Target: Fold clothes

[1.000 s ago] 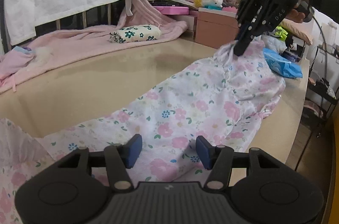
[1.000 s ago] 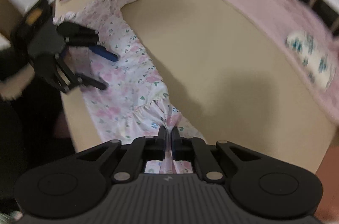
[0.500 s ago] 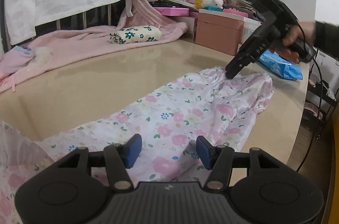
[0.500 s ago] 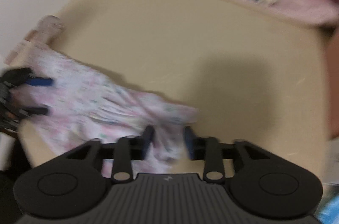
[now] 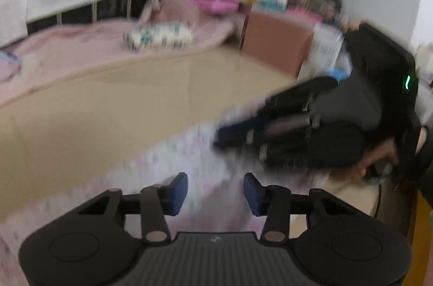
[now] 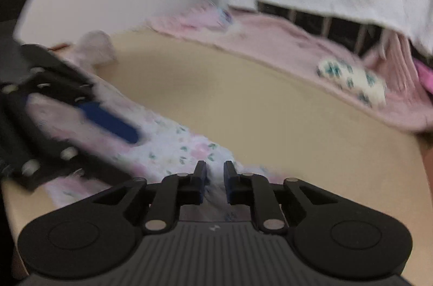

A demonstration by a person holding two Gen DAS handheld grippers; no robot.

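My left hand-held gripper (image 5: 215, 190) gapes wide over the floral garment (image 6: 173, 145) on the bench (image 6: 243, 102); my right hand-held gripper (image 6: 215, 179) is parted narrowly, gripping nothing.

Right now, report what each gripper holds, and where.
Left gripper: open, holding nothing. Right gripper: narrow gap over the floral garment's end; grip cannot be told.
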